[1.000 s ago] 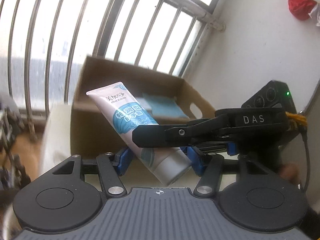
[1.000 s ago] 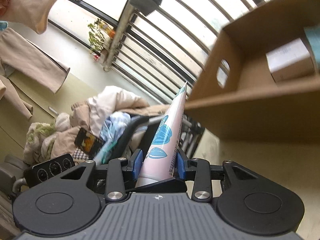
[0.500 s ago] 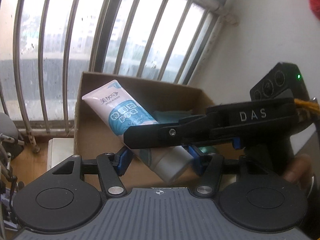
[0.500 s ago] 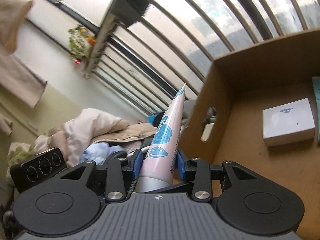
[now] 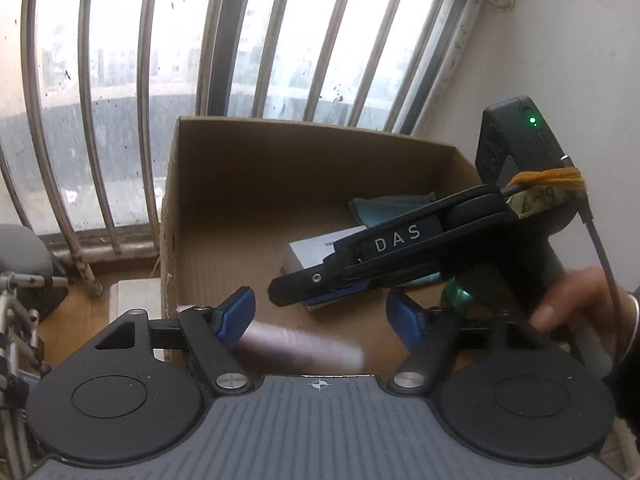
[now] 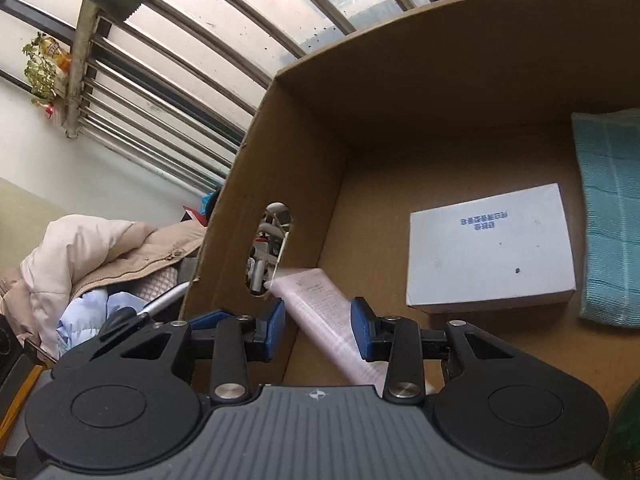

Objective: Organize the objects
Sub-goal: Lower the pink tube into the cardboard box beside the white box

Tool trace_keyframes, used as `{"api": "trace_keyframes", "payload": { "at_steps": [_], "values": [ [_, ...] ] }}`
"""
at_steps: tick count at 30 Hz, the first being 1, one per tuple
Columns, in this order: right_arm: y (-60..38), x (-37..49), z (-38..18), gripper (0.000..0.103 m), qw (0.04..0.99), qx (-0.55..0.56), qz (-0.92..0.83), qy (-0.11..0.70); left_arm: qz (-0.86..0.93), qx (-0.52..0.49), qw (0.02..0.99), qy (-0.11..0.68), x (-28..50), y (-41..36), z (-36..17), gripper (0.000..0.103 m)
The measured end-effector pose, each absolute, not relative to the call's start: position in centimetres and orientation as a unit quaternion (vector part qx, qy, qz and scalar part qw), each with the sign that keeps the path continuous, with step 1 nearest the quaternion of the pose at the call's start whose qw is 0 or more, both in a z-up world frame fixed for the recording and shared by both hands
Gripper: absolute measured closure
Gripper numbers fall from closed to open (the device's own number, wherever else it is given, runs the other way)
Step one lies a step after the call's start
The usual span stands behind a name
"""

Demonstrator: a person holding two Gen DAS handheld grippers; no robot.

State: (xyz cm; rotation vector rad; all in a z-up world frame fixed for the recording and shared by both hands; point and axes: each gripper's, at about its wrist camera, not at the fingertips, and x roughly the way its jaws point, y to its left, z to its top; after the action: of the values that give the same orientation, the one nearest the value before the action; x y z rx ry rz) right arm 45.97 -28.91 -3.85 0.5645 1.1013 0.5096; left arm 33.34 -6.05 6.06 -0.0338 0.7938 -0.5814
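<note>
A pale hand-cream tube (image 5: 304, 346) shows as a blurred streak, low and almost level under my left gripper (image 5: 320, 316). That gripper's jaws are opening and neither blue pad presses on the tube. In the right wrist view the same tube (image 6: 320, 304) slants below my right gripper (image 6: 319, 330). Its jaws stand partly apart, with a gap between the tube and the left pad. My right gripper (image 5: 296, 288) reaches in from the right over the open cardboard box (image 5: 280, 168), just above the tube.
Inside the box (image 6: 400, 92) lie a white carton (image 6: 488, 252) and a folded teal cloth (image 6: 608, 220). A dark green object (image 5: 456, 296) sits at its near right. Window bars (image 5: 140, 80) stand behind it, and clothes (image 6: 80, 256) are piled past its left wall.
Both grippers held the tube upright and carried it over the box. The left jaws have now spread, and the tube has tipped flat and dropped out from between the pads of both.
</note>
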Motion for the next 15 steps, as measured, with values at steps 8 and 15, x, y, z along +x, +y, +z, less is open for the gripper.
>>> {"api": "trace_keyframes", "payload": {
  "at_steps": [8,15],
  "values": [
    [-30.0,44.7,-2.8,0.062,0.795,0.256,0.234,0.497,-0.281,-0.012,0.886,0.368,32.9,-6.3,6.8,0.025],
    [-29.3,43.6,-1.1,0.062,0.804,0.216,0.244,0.498,-0.281,-0.006,0.892,0.354,31.7,-5.9,7.7,0.025]
  ]
}}
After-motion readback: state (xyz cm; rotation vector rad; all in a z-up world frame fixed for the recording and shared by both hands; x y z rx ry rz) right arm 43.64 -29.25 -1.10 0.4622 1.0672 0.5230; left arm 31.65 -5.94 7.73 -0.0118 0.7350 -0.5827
